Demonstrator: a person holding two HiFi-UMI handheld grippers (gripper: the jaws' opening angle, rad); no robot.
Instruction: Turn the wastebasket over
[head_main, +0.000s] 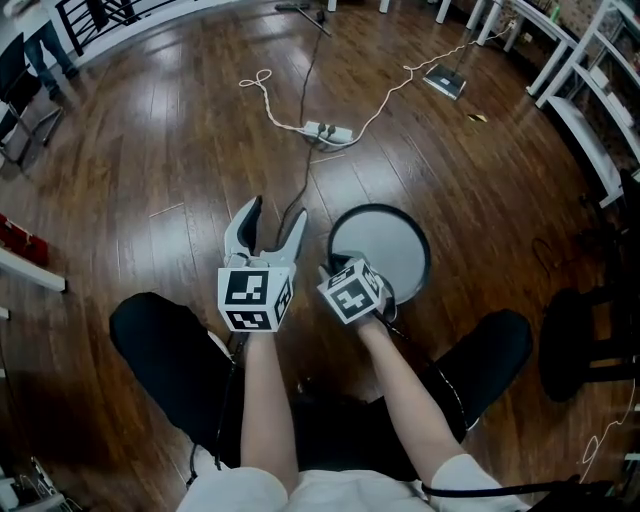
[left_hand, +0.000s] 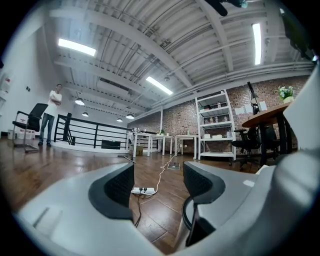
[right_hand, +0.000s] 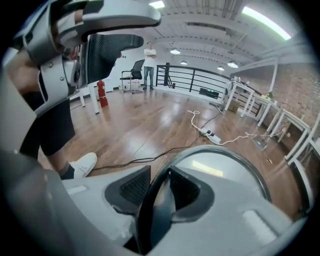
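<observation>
- Head view: the round, dark-rimmed, pale-lined wastebasket is seen mouth-up on the brown wooden floor, between the knees. The left gripper is held just beside it.
- Left gripper view: its jaws are held apart over the floor.
- Right gripper view: the right gripper is clamped on the wastebasket's near rim.

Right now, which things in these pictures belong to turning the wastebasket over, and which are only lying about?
Belongs to the job:
- wastebasket
- right gripper, closed on its rim
- left gripper, open, beside the basket

Only lying about:
- power strip
- white cable
- red fire extinguisher
</observation>
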